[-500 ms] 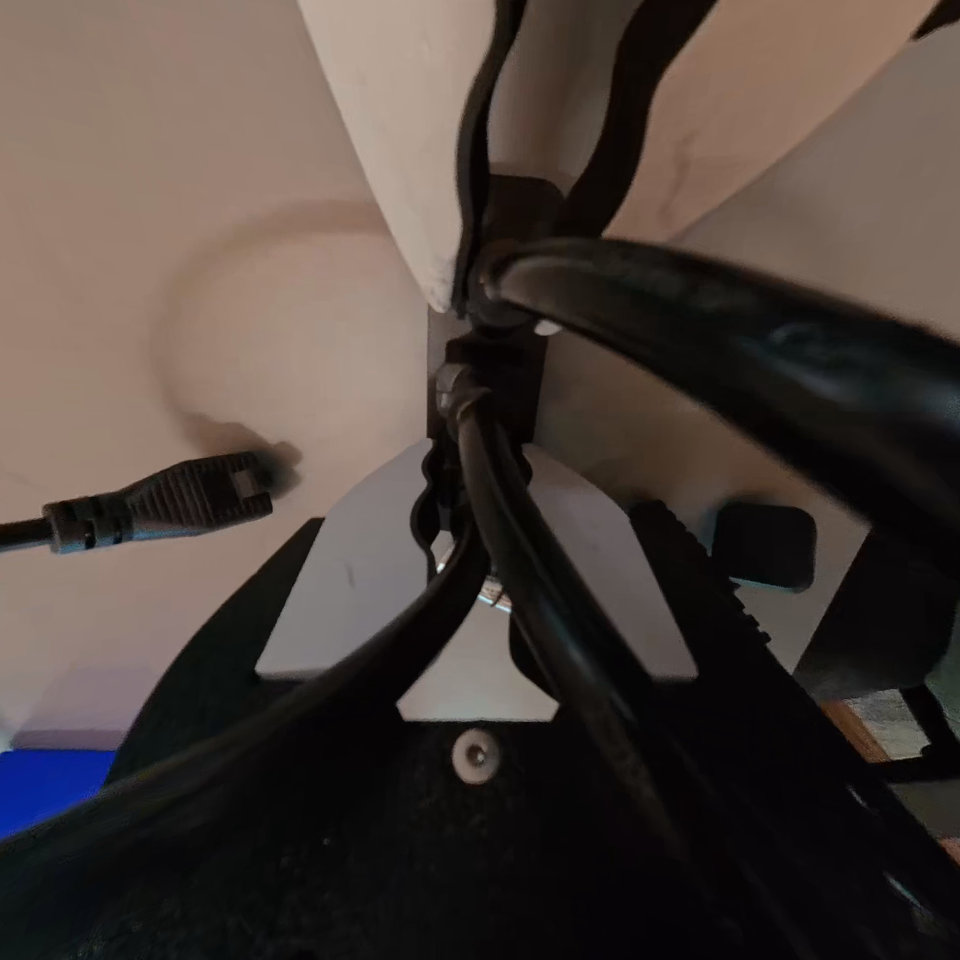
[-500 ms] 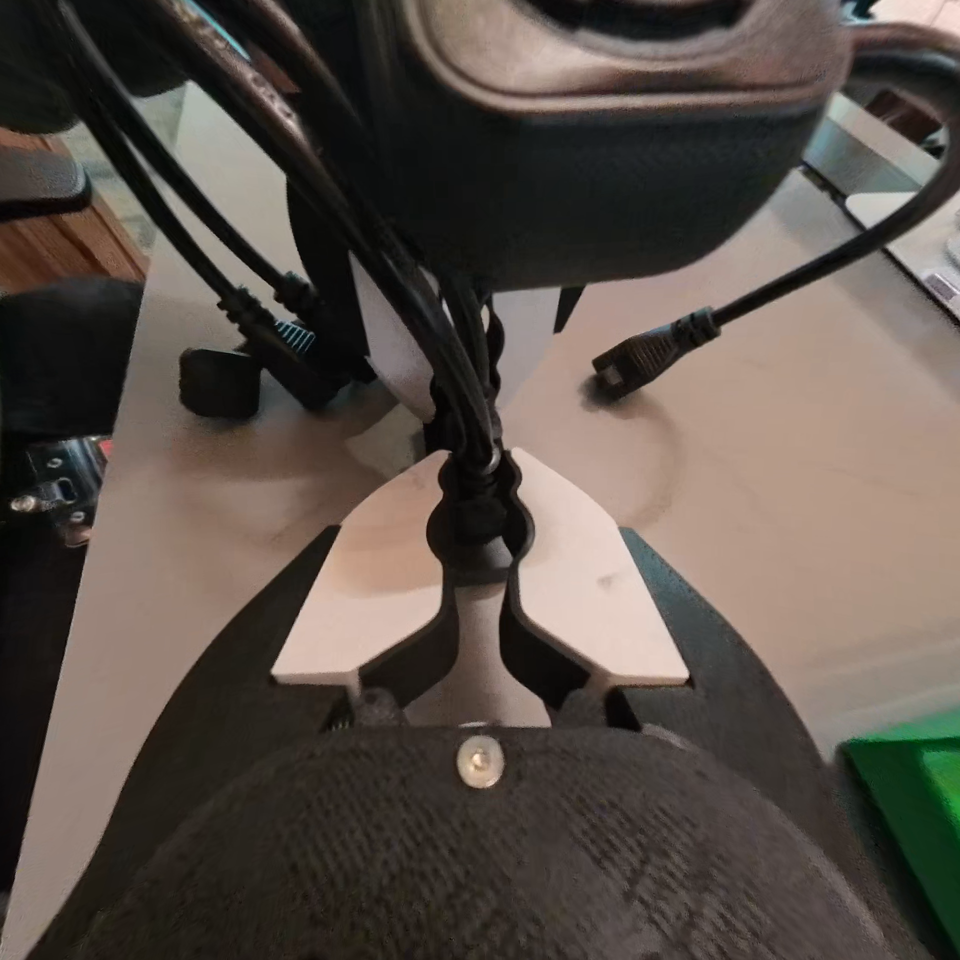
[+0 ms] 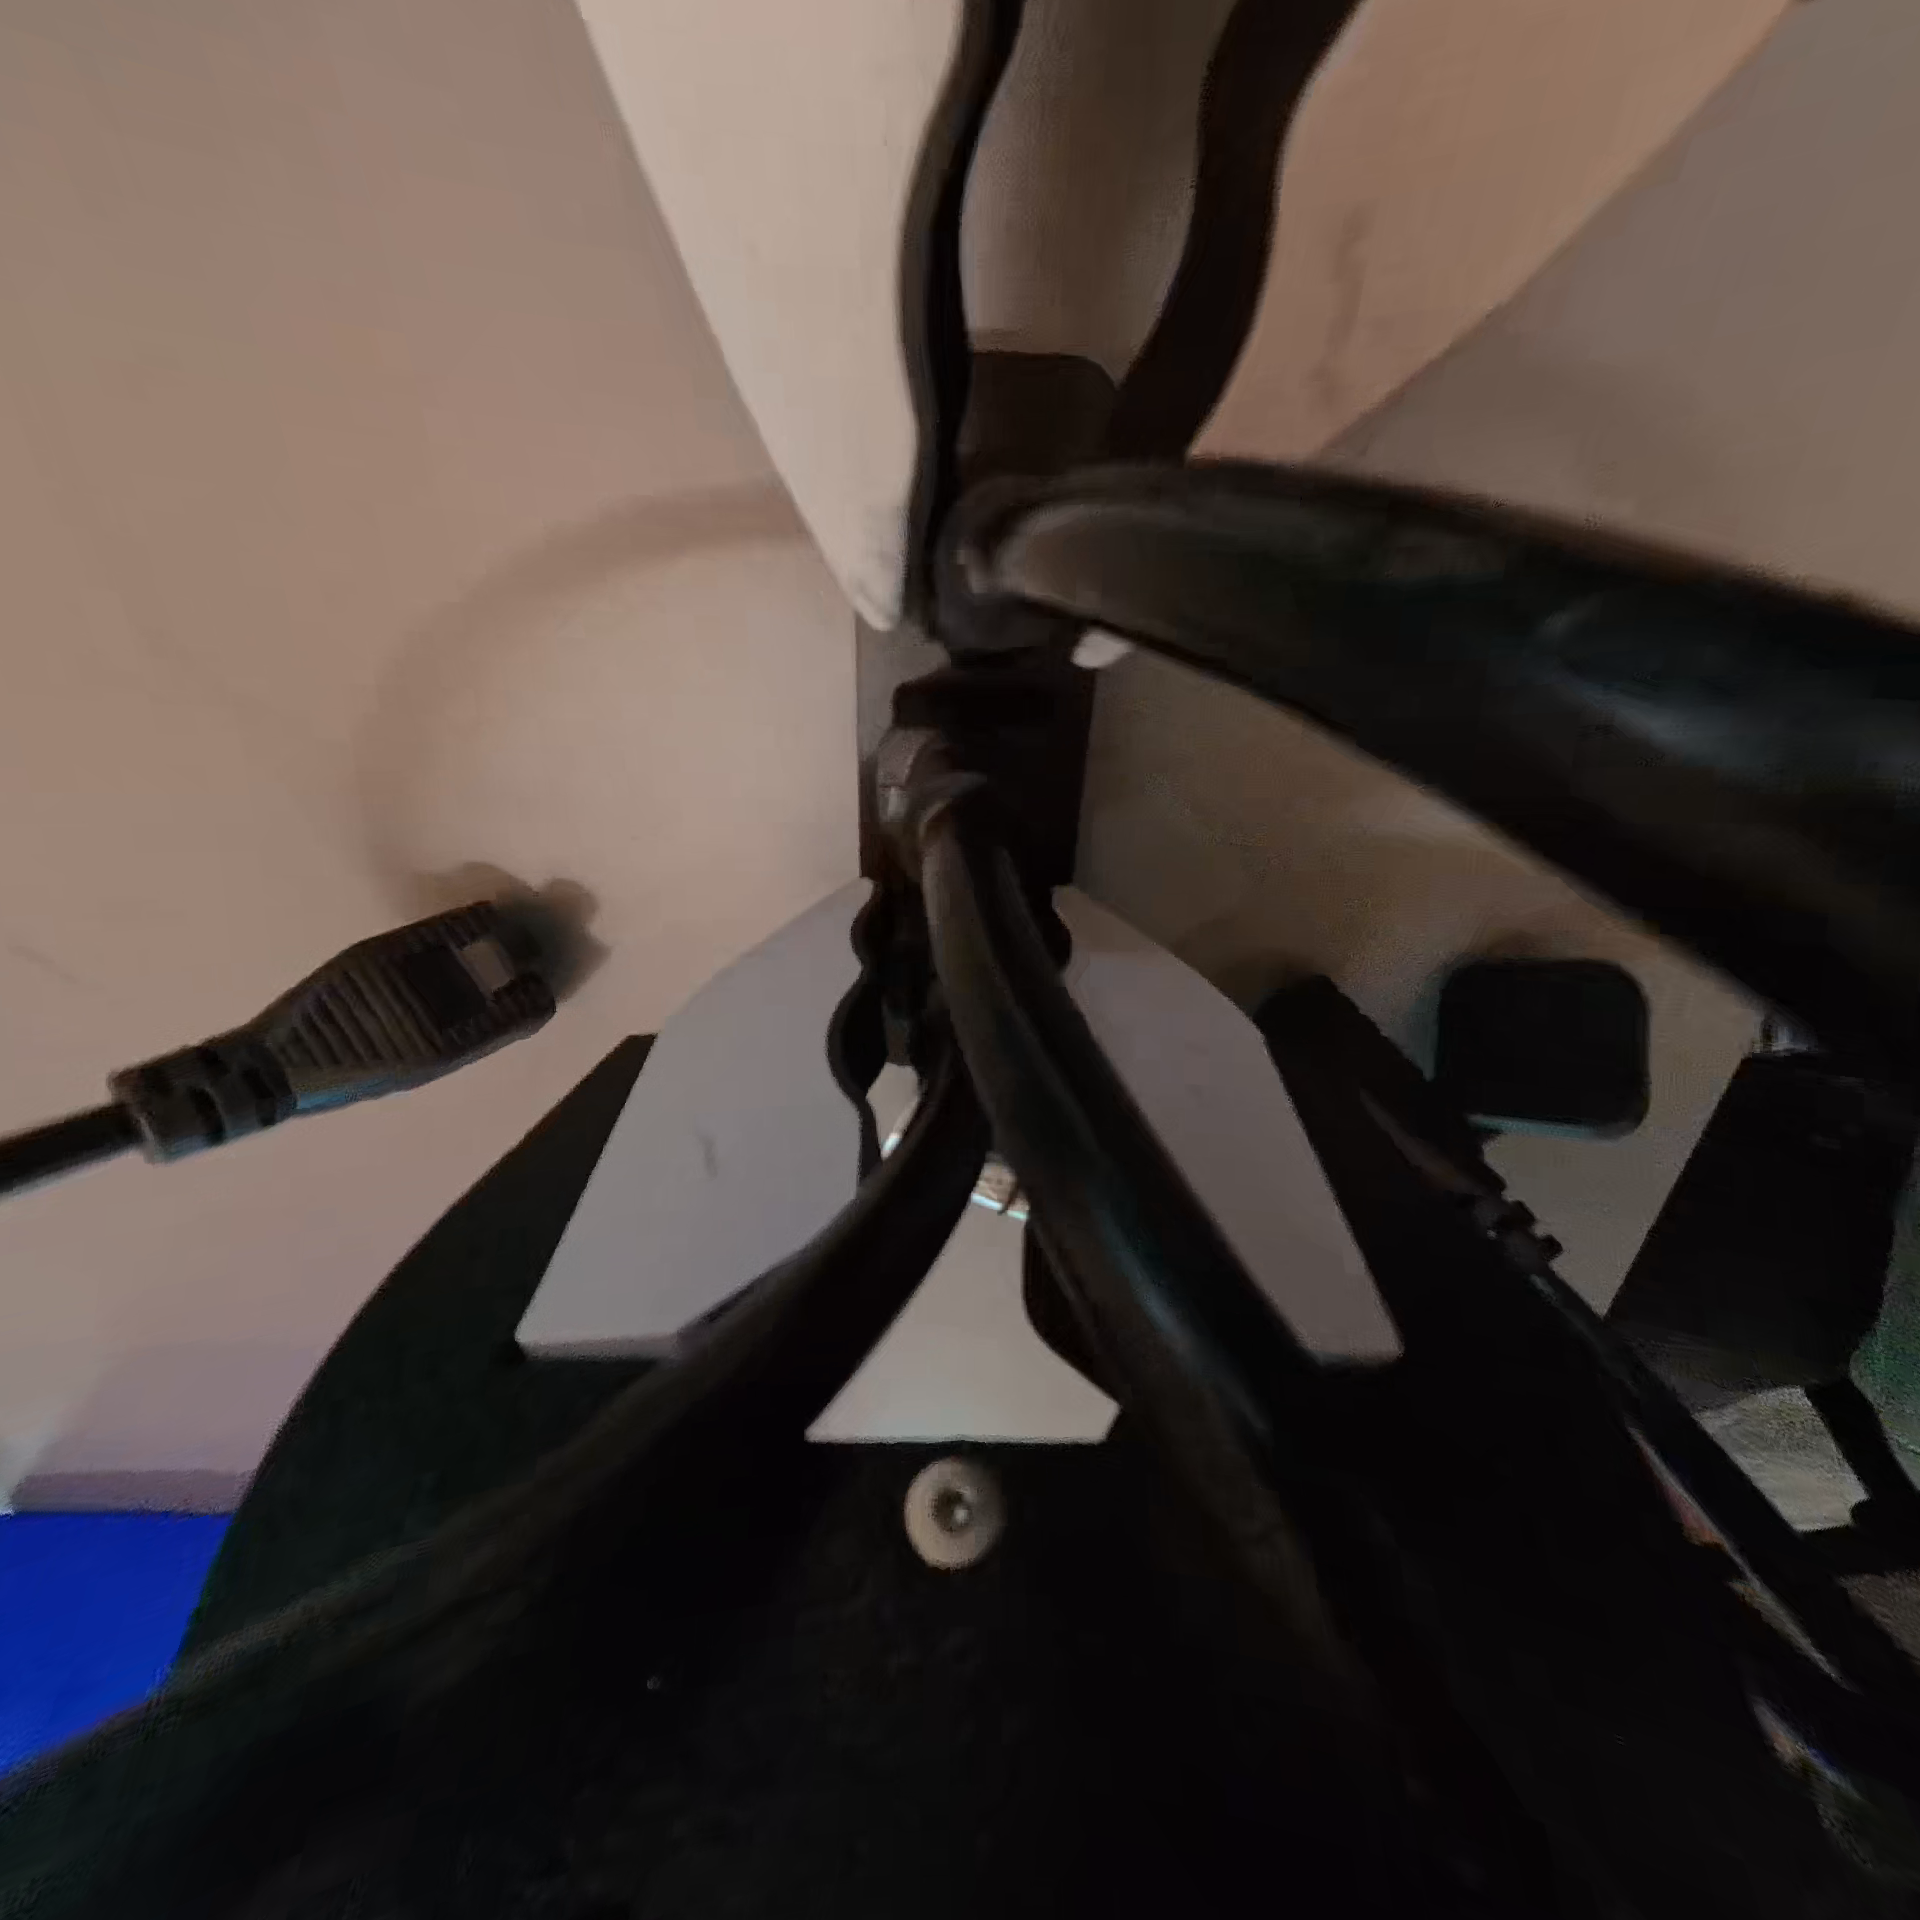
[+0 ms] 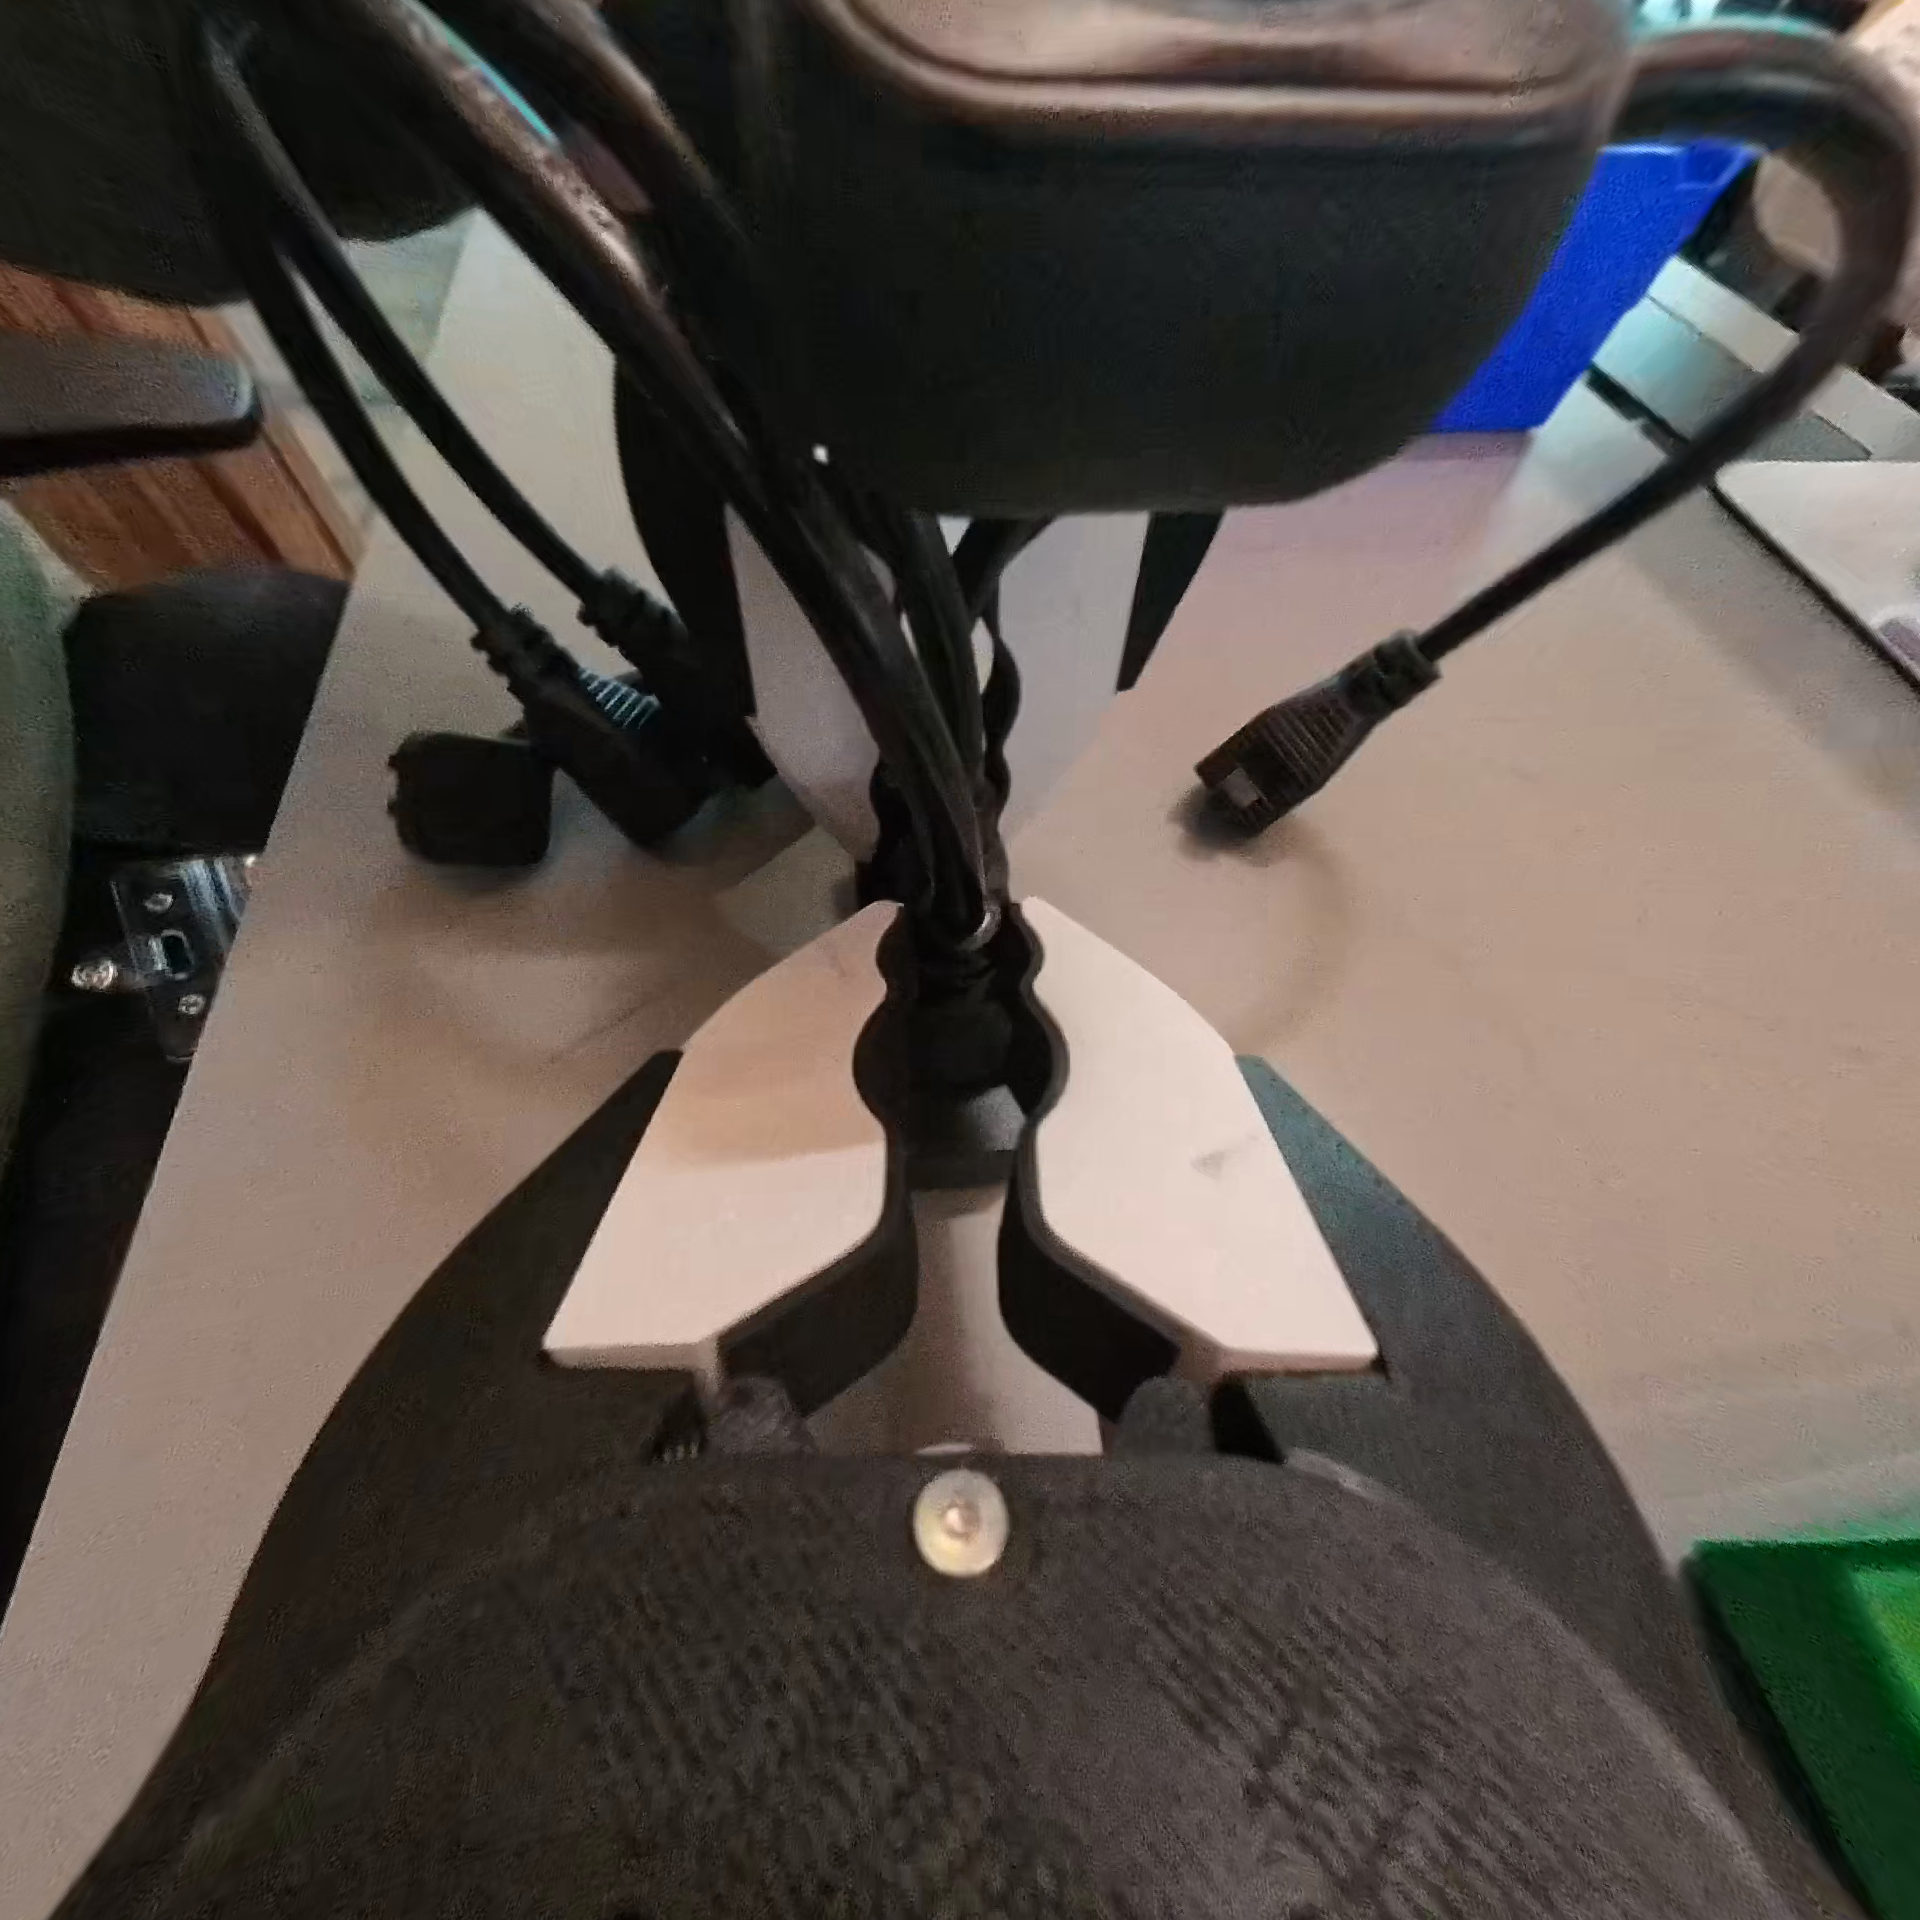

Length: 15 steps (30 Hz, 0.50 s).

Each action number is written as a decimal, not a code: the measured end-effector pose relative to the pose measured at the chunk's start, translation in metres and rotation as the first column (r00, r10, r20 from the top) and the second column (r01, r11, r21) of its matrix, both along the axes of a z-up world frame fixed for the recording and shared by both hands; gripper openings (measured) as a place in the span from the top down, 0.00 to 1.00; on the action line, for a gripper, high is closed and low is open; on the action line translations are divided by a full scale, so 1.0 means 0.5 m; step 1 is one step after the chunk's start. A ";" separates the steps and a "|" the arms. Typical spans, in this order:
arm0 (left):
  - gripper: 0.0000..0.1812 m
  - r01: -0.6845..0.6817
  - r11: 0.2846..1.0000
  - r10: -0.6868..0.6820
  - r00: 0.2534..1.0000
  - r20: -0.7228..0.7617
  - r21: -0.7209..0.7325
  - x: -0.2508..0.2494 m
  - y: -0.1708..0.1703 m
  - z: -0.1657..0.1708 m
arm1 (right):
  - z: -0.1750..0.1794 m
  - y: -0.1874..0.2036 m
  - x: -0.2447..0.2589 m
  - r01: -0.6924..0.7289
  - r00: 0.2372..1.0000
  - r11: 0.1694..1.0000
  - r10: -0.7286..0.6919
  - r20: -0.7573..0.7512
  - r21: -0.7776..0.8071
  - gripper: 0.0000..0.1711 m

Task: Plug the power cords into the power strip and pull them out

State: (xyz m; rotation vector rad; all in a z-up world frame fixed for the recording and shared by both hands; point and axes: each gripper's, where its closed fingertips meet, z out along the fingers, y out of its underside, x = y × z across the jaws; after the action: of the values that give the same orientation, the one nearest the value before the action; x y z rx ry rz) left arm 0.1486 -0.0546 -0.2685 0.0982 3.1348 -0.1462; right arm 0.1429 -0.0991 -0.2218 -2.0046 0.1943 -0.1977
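Note:
My two grippers meet tip to tip over the pale table (image 3: 312, 416). My left gripper (image 3: 956, 904) is shut on a bundle of black power cords (image 3: 1018, 1039) just behind a black plug (image 3: 977, 748). My right gripper (image 4: 956, 920) is shut on the same black plug (image 4: 951, 1039) from the other side. In the left wrist view its white fingers (image 3: 769, 312) come down from the top. In the right wrist view the left gripper's dark body (image 4: 1143, 312) fills the top. No power strip shows clearly.
A loose black cord end (image 3: 416, 997) lies on the table; it also shows in the right wrist view (image 4: 1309, 748). More black plugs (image 4: 468, 795) lie at the table's left edge. A blue bin (image 4: 1600, 281) stands behind and a green one (image 4: 1829, 1704) at the near right. One gripper's finger ends stand about 7 cm off the other's.
Both grippers stay shut around the plug. The loose cord end has swung to point more upward in the left view. The right view has shifted, bringing the blue bin into sight.

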 end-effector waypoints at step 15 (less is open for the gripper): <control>0.86 -0.065 0.998 0.065 0.998 0.004 -0.014 0.012 0.002 0.002 | 0.010 0.006 0.039 0.055 0.991 0.994 -0.043 -0.128 0.091 0.92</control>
State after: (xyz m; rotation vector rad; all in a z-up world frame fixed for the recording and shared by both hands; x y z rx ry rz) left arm 0.1544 -0.0538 -0.2673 -0.0040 3.1276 -0.1675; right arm 0.1623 -0.0959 -0.2168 -1.9208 0.3276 -0.0911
